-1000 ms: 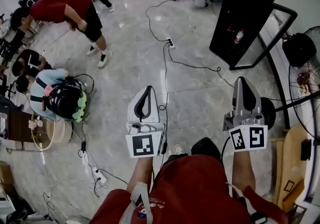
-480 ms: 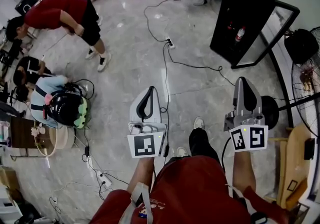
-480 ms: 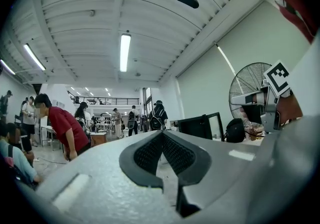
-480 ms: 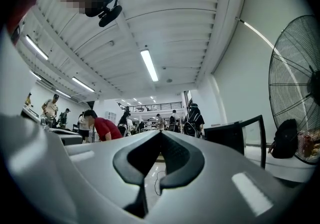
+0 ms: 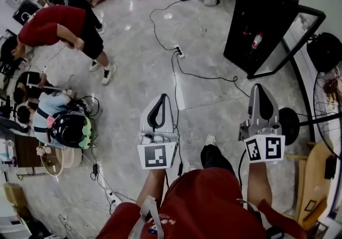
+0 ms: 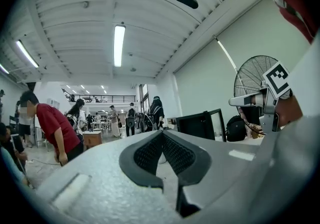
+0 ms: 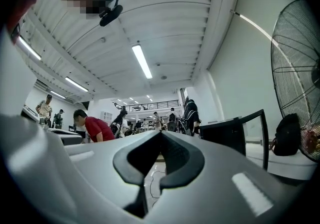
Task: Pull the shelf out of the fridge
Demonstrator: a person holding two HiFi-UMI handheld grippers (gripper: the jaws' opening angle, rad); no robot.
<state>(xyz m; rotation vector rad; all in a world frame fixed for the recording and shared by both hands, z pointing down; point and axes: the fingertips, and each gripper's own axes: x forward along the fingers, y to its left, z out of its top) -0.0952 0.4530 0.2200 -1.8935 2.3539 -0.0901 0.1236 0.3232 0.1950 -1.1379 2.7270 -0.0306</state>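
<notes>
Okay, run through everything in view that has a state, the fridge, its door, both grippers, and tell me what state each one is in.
Fridge: standing ahead on the floor, apart from both grippers.
Fridge door: swung open.
Bottle: inside the fridge.
Left gripper: shut, holding nothing.
Right gripper: shut, holding nothing.
</notes>
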